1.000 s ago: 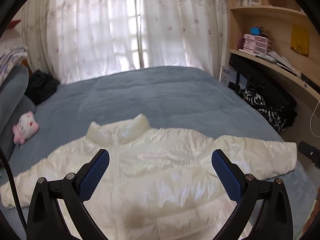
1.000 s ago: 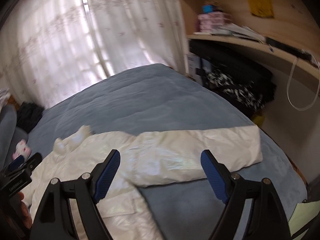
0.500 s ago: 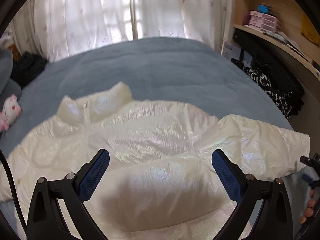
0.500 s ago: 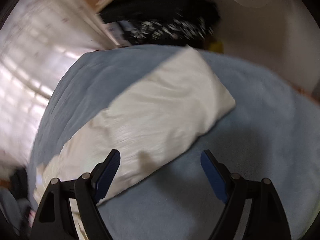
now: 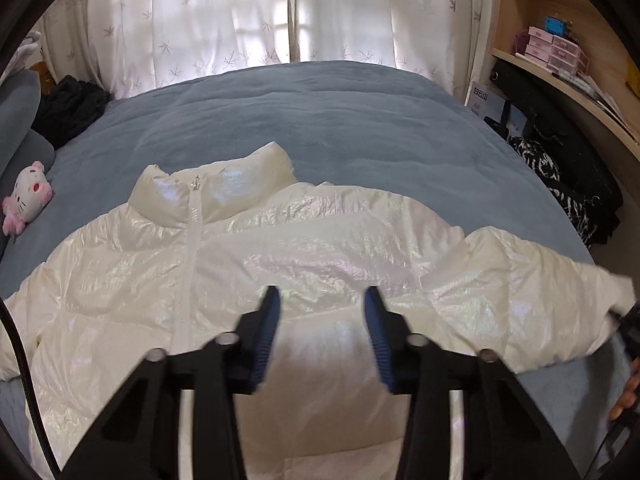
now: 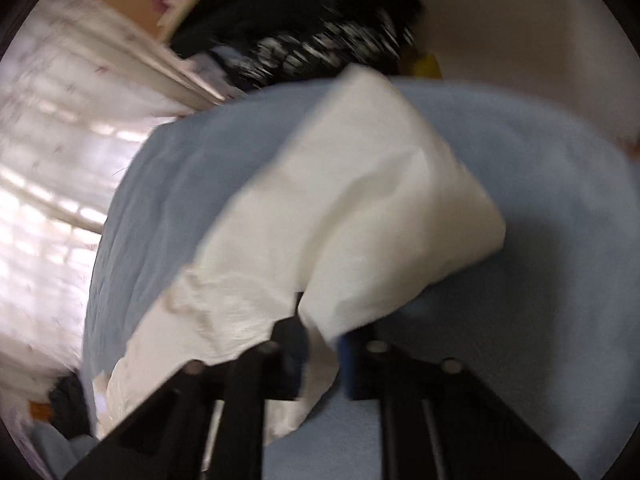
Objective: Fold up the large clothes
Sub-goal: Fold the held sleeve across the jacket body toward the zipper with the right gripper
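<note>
The white puffer jacket point(image 5: 248, 272) lies spread on the bed point(image 5: 320, 120); light, puffy, slippery; right tool point(image 6: 320, 354) pinches its sleeve point(image 6: 360, 208); left tool point(image 5: 320, 312), closing, bunches the front without pressing.

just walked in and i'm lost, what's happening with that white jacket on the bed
A person with a gripper in each hand is starting to fold a white puffer jacket spread face up on the blue bed. The right gripper has just closed on the jacket's sleeve near its lower edge. The left gripper has just been closing over the jacket's body, with puffy fabric between its jaws; a firm pinch isn't clear yet.
</note>
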### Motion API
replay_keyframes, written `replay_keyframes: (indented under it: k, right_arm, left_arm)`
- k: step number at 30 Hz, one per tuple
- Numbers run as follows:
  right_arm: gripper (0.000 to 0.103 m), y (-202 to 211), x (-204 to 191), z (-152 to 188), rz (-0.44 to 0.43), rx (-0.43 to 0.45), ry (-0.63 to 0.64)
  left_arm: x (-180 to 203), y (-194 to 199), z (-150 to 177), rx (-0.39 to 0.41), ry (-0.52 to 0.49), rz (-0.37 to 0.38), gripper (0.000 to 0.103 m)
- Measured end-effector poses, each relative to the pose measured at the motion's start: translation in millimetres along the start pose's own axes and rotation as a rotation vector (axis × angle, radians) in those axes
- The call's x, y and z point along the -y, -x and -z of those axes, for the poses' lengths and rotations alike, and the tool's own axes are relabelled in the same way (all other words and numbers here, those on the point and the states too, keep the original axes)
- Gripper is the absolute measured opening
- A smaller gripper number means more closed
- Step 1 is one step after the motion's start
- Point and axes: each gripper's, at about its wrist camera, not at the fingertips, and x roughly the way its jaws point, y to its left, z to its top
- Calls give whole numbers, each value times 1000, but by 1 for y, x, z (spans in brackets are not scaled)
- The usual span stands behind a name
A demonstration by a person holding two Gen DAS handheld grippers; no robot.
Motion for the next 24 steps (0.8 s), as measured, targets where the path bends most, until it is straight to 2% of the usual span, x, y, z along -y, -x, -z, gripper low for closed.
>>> replay_keyframes:
  k: [3,7,9,12,15,19,21,24]
  right_arm:
    - [9,50,-54,7,-70,138,152]
    - [9,107,-129,34,-225,242,351]
    - [9,129,-170,59,-316,261,464]
    - [9,143,-222,104,-395,233,624]
    - [10,135,-261,159,-392,181,780]
    - [17,91,-288,233,-296,54,934]
    - [19,73,-289,270,-248,-2,995]
    - [23,54,-289,306,-196,-93,1051]
  left_arm:
    - [-13,9,4,-5,2,-7,27]
    - [-39,28,14,7,24,-38,24]
    - [-55,39,19,25,44,-53,24]
    - [-83,58,27,60,79,-78,24]
    - [-114,71,34,66,122,-88,24]
    - [-146,72,47,34,151,-60,24]
    - [-158,69,56,1,163,-21,24]
    - [-170,64,65,-40,180,52,24]
